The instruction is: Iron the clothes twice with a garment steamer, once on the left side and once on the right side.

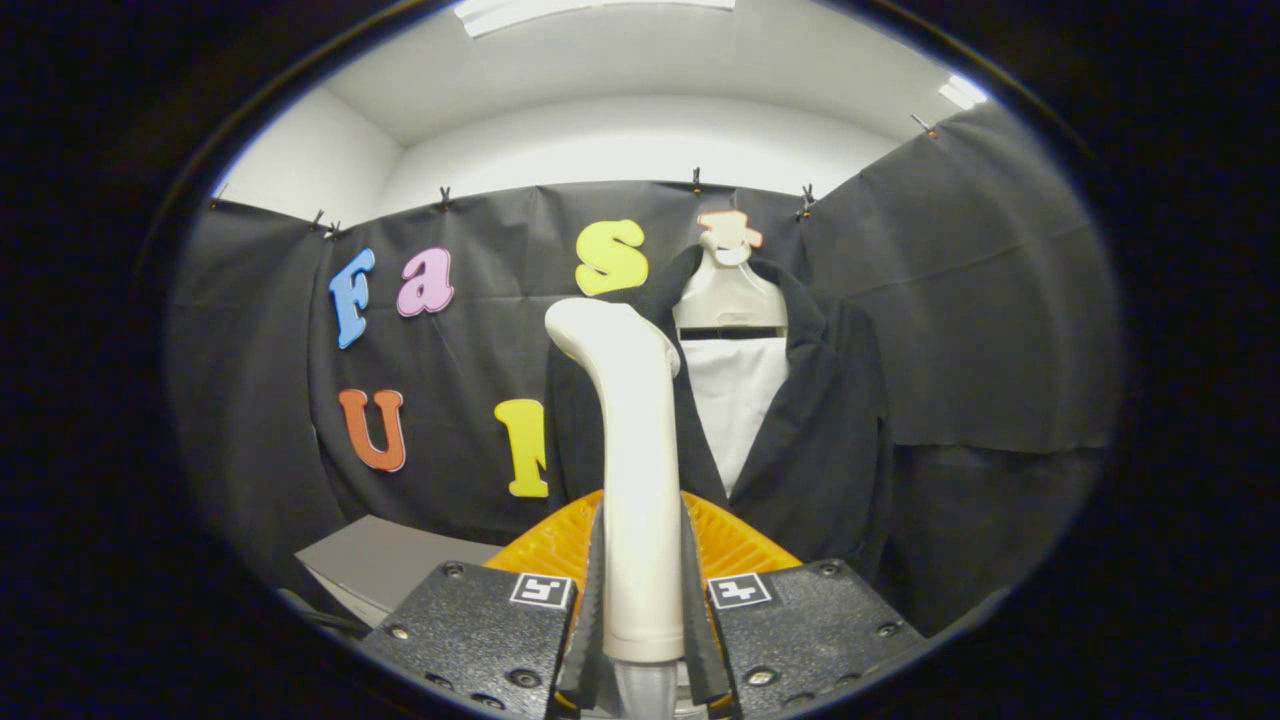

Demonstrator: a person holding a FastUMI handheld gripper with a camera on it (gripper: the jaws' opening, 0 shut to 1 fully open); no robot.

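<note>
The gripper point(640, 600) has its jaws clenched on the garment steamer point(632, 440): both fingers press the lower handle from left & right, w/ the handle standing upright between them. The steamer's white body rises straight up from the jaws and bends over at the top into a rounded head, which points left/away. A clear tube end shows just below the handle, between the jaw bases.

Beyond the steamer, slightly right, hangs the dark jacket point(820, 430) on a pale hanger point(728, 295), w/ a white shirt front point(735, 400) showing in the open lapels. The steamer head sits in front of the jacket's left shoulder; can't tell if it touches the fabric.

Near left, behind the jaws, a grey bench point(390, 560) corner shows. Black cloth wall point(960, 300) wraps the booth, clipped along its top; white room wall & ceiling above, w/ a light panel.
</note>
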